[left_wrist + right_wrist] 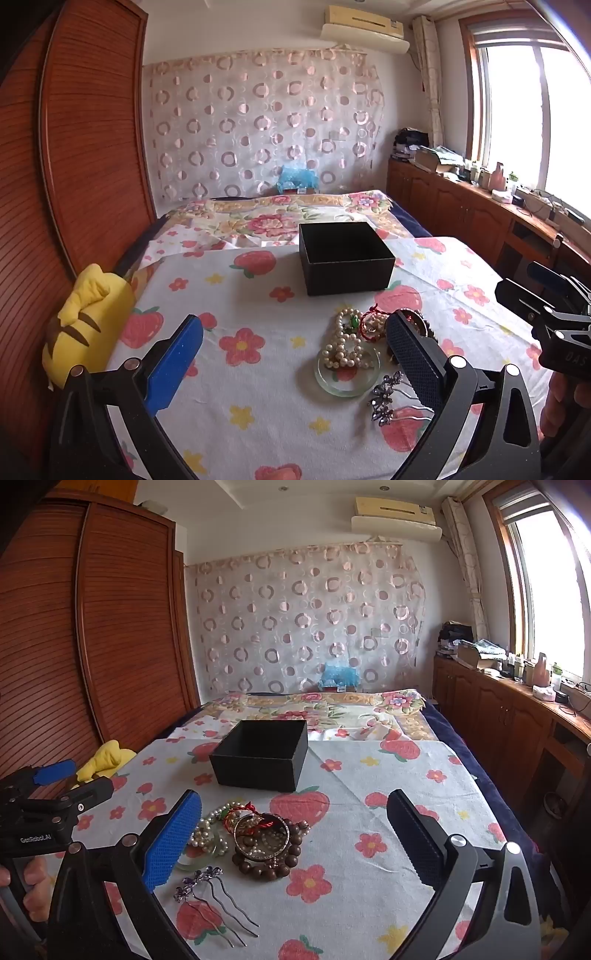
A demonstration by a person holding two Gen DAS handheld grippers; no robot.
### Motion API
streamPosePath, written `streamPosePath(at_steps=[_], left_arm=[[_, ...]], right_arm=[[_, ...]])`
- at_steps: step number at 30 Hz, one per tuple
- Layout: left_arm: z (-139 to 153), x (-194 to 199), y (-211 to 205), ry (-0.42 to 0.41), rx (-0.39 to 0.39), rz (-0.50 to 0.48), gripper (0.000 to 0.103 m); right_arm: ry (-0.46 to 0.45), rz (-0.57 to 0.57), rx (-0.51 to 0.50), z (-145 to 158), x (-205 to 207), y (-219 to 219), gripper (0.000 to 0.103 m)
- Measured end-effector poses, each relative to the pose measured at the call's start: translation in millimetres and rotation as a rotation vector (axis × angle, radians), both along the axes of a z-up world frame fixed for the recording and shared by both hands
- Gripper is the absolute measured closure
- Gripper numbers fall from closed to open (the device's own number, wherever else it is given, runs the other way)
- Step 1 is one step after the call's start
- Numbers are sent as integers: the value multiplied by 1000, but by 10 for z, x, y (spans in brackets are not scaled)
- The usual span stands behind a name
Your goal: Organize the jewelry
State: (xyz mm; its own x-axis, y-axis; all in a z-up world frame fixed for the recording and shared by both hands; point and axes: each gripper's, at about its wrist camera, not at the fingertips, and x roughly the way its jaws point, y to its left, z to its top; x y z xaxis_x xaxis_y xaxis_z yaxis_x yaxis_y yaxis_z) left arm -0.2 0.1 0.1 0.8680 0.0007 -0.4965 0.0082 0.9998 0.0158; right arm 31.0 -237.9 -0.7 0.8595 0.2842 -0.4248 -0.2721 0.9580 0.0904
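Observation:
An open black box (345, 256) (262, 753) stands on the flowered cloth, empty as far as I see. In front of it lies a jewelry pile: a pearl necklace (345, 341) (207, 827), a pale green glass bangle (347, 369), a red cord bracelet (255, 819), a gold bangle (262, 836) on brown wooden beads (284, 856), and a purple flower hair comb (386, 397) (207, 884). My left gripper (295, 347) is open, the pile near its right finger. My right gripper (295, 827) is open, the pile near its left finger. Both are empty.
A yellow plush toy (86, 317) (107, 758) lies at the cloth's left edge by the wooden wardrobe (74, 147). A bed with a floral cover (314, 709) extends behind the box. A cluttered wooden cabinet (517, 709) runs along the right wall under the window.

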Motion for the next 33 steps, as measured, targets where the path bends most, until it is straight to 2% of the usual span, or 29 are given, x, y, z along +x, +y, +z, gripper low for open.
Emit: streamPosePath(at_steps=[33], left_arm=[[1,1,1,-6,-9,0,7]], right_arm=[[5,0,5,-4,0,0,2]])
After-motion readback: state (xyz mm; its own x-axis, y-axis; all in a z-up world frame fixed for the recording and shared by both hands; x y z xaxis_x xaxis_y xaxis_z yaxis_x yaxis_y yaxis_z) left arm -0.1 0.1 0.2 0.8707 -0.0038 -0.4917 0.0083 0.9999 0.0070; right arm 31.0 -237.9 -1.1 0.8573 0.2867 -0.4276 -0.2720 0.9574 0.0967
